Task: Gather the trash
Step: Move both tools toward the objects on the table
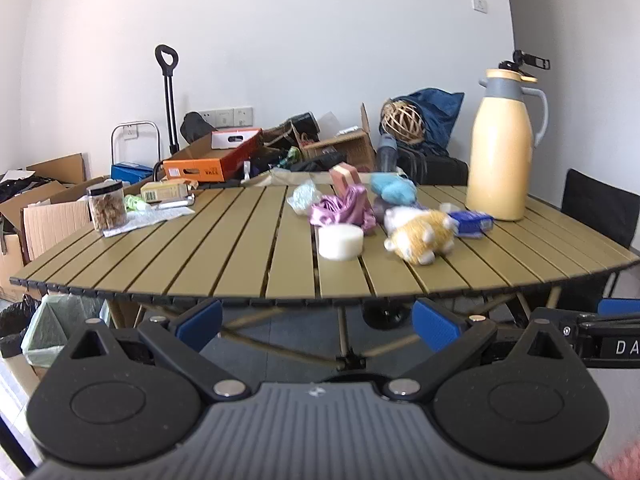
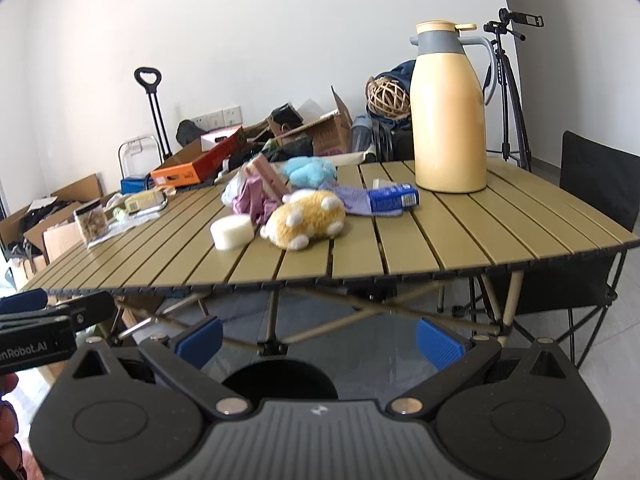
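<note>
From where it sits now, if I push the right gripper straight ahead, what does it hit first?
Probably the table's crossed legs, not anything on top. The right gripper is open, below the near table edge. Depth is hard to judge.

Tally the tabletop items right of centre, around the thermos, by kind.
Plush toys: 2 (orange-white plush, blue plush)
Crumpled wrappers/bags: 2 (purple wrapper, clear bag)
Cartons/boxes: 2 (blue carton, pink box)
White foam puck: 1
Thermos: 1
Purple cloth: 1
Total: 9
</note>
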The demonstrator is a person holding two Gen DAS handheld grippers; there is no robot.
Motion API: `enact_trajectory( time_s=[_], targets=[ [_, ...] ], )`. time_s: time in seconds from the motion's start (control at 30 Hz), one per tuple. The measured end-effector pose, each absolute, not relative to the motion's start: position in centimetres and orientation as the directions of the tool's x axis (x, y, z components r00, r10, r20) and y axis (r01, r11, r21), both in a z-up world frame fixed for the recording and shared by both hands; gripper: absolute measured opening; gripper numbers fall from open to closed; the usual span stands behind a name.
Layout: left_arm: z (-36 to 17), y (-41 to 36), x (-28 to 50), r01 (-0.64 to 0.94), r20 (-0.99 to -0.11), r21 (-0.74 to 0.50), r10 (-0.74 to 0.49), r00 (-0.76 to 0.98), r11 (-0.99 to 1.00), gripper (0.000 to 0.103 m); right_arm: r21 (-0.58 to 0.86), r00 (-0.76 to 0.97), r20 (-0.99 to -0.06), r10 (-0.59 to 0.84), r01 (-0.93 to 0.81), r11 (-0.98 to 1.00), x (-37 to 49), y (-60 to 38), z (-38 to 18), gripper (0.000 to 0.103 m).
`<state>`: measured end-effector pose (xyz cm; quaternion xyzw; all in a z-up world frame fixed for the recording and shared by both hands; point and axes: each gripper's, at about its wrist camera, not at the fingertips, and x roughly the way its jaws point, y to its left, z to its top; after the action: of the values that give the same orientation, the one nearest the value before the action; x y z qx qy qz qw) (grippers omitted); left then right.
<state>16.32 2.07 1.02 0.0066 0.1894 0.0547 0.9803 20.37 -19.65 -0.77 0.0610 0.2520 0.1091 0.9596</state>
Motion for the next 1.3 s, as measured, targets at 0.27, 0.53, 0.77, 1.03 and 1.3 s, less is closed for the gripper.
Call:
enact_trajectory(
  time_s=[0.27,0.53,0.77,1.03,1.3],
  targets=[
    [1.6,2.5,21.0,-0.125,-0.352,0.022,0.124,0.928,0.992,0.103,0.15,0.881,-0.404,0.245,-0.2,0.968,25.2,-18.8,-0.1,0.103],
    [2.4,3.6,25.1,-0.173,-0.335,-0.007,0.161,0.928,0.985,0.103,0.123,0.909,-0.345,0.233,-0.202,0.972,30.5,-17.3,0.6,0.103],
    [2.4,4.5,28.8,-0.195,-0.331,-0.039,0.171,0.928,0.98,0.103,0.118,0.917,-0.321,0.234,-0.207,0.971,34.8,-15.9,0.3,0.103],
    [1.8,5.8,31.6,-0.188,-0.337,-0.037,0.164,0.927,0.982,0.103,0.099,0.921,-0.311,0.234,-0.214,0.972,38.6,-14.5,-1.4,0.103],
    [0.0,7.6,32.9,-0.216,-0.382,-0.031,0.188,0.905,0.976,0.103,0.088,0.921,-0.335,0.199,-0.18,0.98,41.8,-13.2,-2.9,0.103]
  ],
)
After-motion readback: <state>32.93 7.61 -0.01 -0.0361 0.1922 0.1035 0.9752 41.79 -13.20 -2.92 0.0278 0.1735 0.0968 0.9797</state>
